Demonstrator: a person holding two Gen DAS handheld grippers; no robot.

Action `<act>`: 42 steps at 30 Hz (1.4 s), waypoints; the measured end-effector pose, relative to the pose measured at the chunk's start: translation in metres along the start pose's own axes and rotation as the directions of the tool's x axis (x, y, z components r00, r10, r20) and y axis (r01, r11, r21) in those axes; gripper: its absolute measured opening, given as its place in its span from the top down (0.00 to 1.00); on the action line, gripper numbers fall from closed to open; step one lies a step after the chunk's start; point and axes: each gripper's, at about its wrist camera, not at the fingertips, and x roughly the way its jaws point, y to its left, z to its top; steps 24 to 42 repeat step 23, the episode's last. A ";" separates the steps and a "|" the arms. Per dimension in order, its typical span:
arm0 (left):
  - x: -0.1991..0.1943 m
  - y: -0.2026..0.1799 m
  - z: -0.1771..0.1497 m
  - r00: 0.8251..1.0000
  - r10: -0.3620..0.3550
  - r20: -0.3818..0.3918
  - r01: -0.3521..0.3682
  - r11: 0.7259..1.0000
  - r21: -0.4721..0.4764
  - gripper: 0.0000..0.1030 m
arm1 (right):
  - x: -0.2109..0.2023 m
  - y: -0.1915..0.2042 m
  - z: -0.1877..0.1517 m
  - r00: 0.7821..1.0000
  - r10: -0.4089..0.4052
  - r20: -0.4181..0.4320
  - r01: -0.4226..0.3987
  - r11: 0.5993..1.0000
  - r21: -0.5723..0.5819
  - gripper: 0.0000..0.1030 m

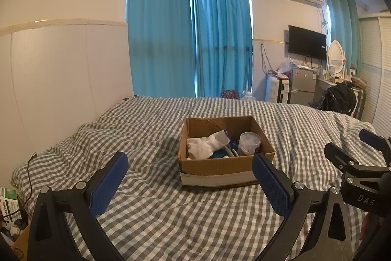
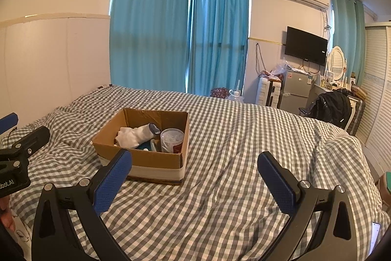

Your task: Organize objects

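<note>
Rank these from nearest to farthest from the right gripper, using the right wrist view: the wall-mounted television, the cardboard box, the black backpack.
1. Cardboard box: on the checked bedspread, just ahead and left of the right gripper, whose jaws are spread open.
2. Black backpack: beyond the bed's far edge, to the right.
3. Television: on the far wall, above the backpack's left.

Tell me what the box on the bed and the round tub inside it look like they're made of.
The box: brown corrugated cardboard, matte, with a raw cut rim and a pale band of what looks like tape round its base. The round tub: probably thin clear plastic, since it looks translucent and slightly glossy; its contents are unclear.
</note>
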 end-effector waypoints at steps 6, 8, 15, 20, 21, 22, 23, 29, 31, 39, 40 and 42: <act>0.001 0.004 0.001 1.000 -0.007 -0.014 0.007 1.000 -0.022 0.00 | 0.001 0.001 0.000 1.000 0.005 -0.003 -0.005 1.000 0.002 0.00; 0.001 0.004 0.001 1.000 -0.009 -0.015 0.009 1.000 -0.024 0.00 | 0.001 0.001 0.000 1.000 0.007 -0.003 -0.007 1.000 0.001 0.00; 0.001 0.005 0.001 1.000 -0.013 -0.022 0.013 1.000 -0.026 0.00 | 0.003 0.003 -0.001 1.000 0.009 -0.010 -0.009 1.000 -0.002 0.00; 0.002 0.007 0.000 0.999 -0.034 -0.030 0.032 0.999 -0.037 0.00 | 0.003 0.003 -0.002 1.000 0.012 -0.008 -0.012 1.000 -0.001 0.00; 0.002 0.007 -0.001 0.999 -0.041 -0.031 0.040 0.998 -0.044 0.00 | 0.003 0.003 -0.003 1.000 0.012 -0.008 -0.012 1.000 -0.001 0.00; 0.001 0.008 -0.001 0.999 -0.041 -0.031 0.040 0.998 -0.050 0.00 | 0.003 0.003 -0.003 1.000 0.013 -0.008 -0.013 1.000 -0.001 0.00; 0.001 0.007 -0.001 0.999 -0.040 -0.030 0.038 0.998 -0.050 0.00 | 0.003 0.003 -0.003 1.000 0.014 -0.009 -0.014 1.000 0.000 0.00; 0.001 0.007 -0.001 0.999 -0.040 -0.030 0.038 0.998 -0.050 0.00 | 0.003 0.003 -0.003 1.000 0.014 -0.009 -0.014 1.000 0.000 0.00; 0.001 0.007 -0.001 0.999 -0.040 -0.030 0.038 0.998 -0.050 0.00 | 0.003 0.003 -0.003 1.000 0.014 -0.009 -0.014 1.000 0.000 0.00; 0.001 0.007 -0.001 0.999 -0.040 -0.030 0.038 0.998 -0.050 0.00 | 0.003 0.003 -0.003 1.000 0.014 -0.009 -0.014 1.000 0.000 0.00; 0.001 0.007 -0.001 0.999 -0.040 -0.030 0.038 0.998 -0.050 0.00 | 0.003 0.003 -0.003 1.000 0.014 -0.009 -0.014 1.000 0.000 0.00; 0.001 0.007 -0.001 0.999 -0.040 -0.030 0.038 0.998 -0.050 0.00 | 0.003 0.003 -0.003 1.000 0.014 -0.009 -0.014 1.000 0.000 0.00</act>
